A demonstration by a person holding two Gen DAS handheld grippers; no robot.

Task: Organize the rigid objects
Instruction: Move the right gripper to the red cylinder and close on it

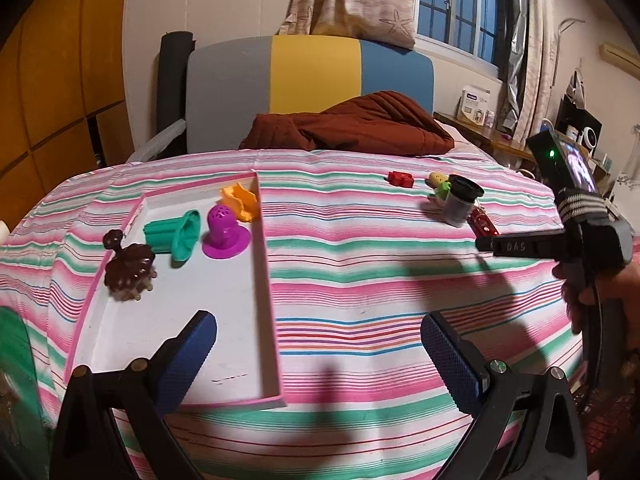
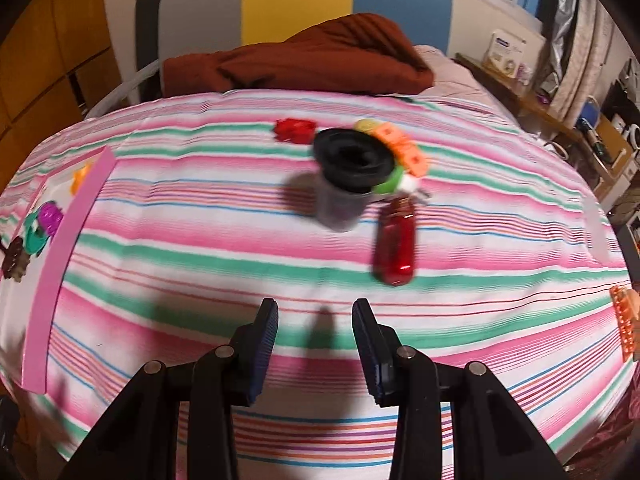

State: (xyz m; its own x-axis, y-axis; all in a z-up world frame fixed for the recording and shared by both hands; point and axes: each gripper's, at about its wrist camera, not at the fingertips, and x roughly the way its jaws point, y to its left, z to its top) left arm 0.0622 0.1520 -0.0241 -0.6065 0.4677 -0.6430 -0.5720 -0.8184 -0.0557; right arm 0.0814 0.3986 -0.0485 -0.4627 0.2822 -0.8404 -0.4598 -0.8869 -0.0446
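A white tray with a pink rim [image 1: 265,280] lies on the striped cloth at the left. It holds a brown toy [image 1: 130,270], a green funnel [image 1: 176,236], a purple piece [image 1: 224,232] and an orange piece [image 1: 240,200]. My left gripper [image 1: 320,344] hangs open over the tray's near right corner, with nothing in it. At the far right stand a black-lidded cup [image 2: 344,184], a red bottle [image 2: 394,240], a red block [image 2: 294,130] and an orange strip [image 2: 402,148]. My right gripper [image 2: 316,340] is open and short of the bottle, its jaws narrowly apart.
A brown blanket [image 1: 352,128] lies behind the cloth against a grey, yellow and blue headboard [image 1: 312,80]. A cluttered shelf [image 2: 560,120] runs along the right. An orange object [image 2: 624,320] sits at the cloth's right edge. A hand holds my right gripper [image 1: 492,245].
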